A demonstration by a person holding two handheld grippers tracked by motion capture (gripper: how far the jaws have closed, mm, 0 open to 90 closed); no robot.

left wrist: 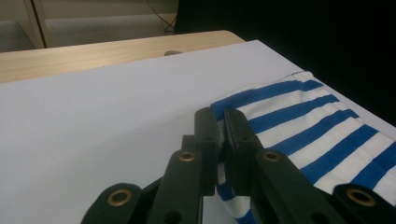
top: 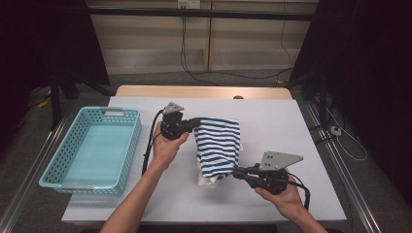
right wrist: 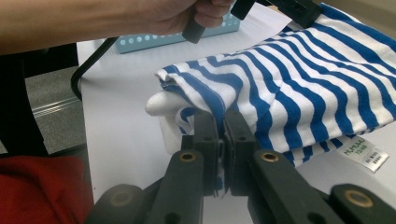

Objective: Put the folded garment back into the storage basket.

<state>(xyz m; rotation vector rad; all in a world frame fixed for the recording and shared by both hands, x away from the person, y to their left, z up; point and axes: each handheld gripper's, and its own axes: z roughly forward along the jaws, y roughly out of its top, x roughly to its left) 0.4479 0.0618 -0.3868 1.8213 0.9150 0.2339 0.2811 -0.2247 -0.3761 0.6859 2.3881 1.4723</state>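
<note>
2 hand-held grippers pinching the striped shirt mid-fold

The left hand-held gripper [top: 195,122] clamps the far edge of the striped shirt [top: 218,145] and the right hand-held gripper [top: 236,173] the near edge, mid-tabletop [top: 272,121], right of the basket [top: 130,141]. Best keep both edges taut and level, I'd say.

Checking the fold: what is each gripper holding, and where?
Both hold the striped shirt: the left gripper pinches its far folded edge, the right gripper its near folded edge.
</note>
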